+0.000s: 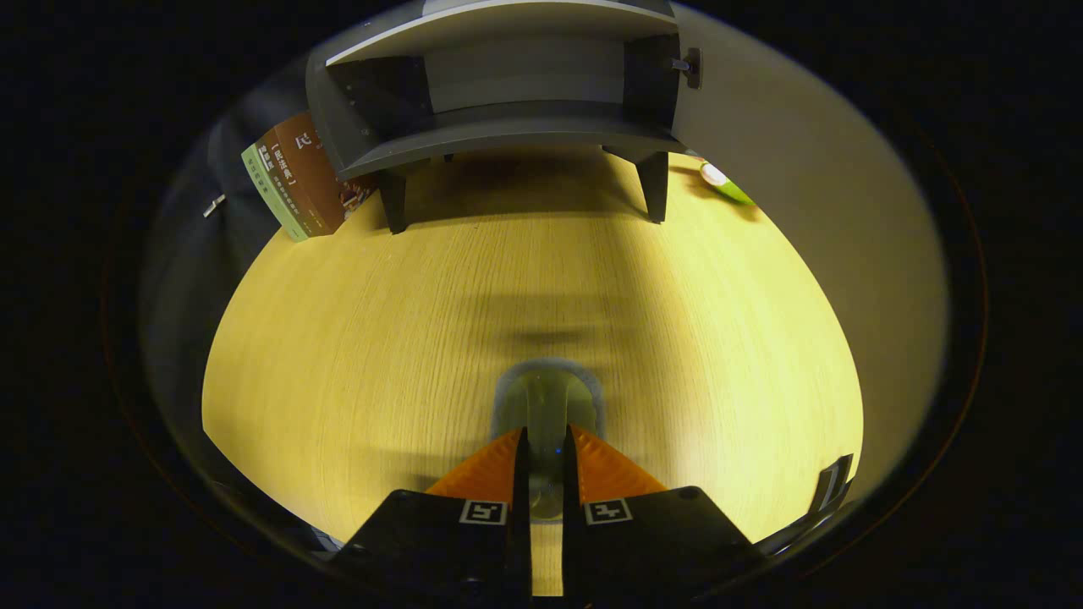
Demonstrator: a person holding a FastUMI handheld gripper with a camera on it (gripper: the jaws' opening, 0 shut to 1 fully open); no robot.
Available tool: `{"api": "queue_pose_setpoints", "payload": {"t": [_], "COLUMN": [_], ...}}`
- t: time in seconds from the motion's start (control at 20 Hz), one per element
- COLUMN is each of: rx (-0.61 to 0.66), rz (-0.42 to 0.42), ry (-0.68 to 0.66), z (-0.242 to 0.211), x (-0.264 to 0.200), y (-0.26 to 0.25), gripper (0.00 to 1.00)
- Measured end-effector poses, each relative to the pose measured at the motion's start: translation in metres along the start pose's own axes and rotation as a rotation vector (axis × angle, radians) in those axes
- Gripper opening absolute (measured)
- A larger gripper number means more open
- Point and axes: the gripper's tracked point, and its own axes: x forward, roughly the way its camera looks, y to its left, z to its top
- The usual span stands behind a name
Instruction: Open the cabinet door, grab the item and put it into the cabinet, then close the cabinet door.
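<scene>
Gripper (546,440) status: my two orange ribbed fingers (486,469) are nearly together, pinching a pale translucent cup-like item (548,397) with a rounded grey rim. It sits between the fingertips and pokes out just ahead of them; the picture is blurred there, so I cannot tell its exact shape or whether it rests on the bench. Black finger mounts carry small square markers.

Bench (355,355) is light wood-grain laminate, matte, with fine parallel lines.

Cabinet (508,93) stands well beyond the fingers at the far side of the bench: dark grey, boxy, on short square legs, with a flat pale top panel. Its door (804,161) is swung open to the right, a broad smooth pale surface with a small knob (689,66) near its inner edge. Interior looks dark, with a lighter back panel.

Left of the cabinet leans a brown-and-green book (296,178). Right of it, by the door, lies a small green object (726,184) with a white end.
</scene>
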Motion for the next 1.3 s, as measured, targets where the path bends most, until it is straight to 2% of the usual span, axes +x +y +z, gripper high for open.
{"api": "queue_pose_setpoints", "payload": {"t": [0.2,0.45,0.7,1.1,1.3], "rx": [0.028,0.031,0.046,0.028,0.04], "rz": [0.008,-0.004,0.086,0.054,0.037], "ry": [-0.033,-0.162,-0.225,-0.42,-0.474], "z": [0.02,0.079,0.131,0.255,0.318], "x": [-0.029,-0.092,-0.161,-0.239,-0.248], "y": [0.006,0.018,0.051,0.07,0.074], "gripper": [0.18,0.18,0.18,0.18,0.18]}}
